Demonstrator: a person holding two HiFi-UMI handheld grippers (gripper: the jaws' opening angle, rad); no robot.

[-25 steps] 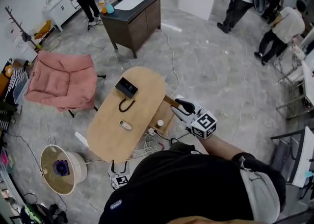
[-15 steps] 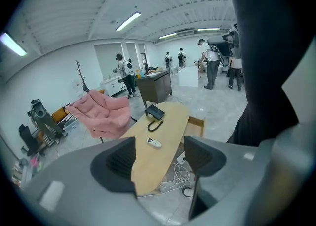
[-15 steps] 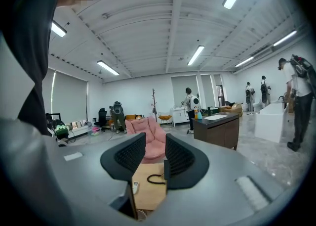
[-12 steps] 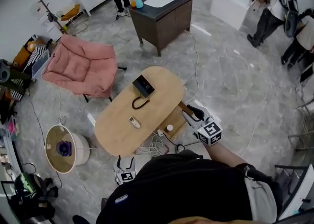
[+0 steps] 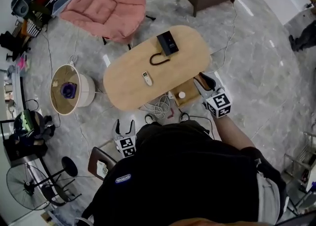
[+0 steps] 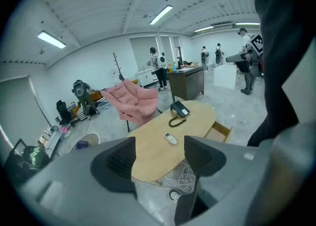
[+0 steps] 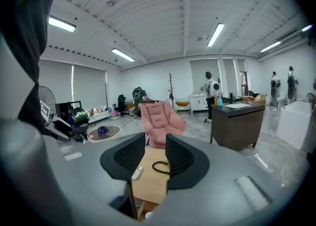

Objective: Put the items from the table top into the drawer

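Wooden table [image 5: 126,81] carries remote [image 5: 147,77] and black telephone [image 5: 168,43].

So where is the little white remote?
The remote lies near the middle of the table, in the head view just below the black cable loop, left of the open drawer.

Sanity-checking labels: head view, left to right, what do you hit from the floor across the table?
round basket → remote → black device → right gripper
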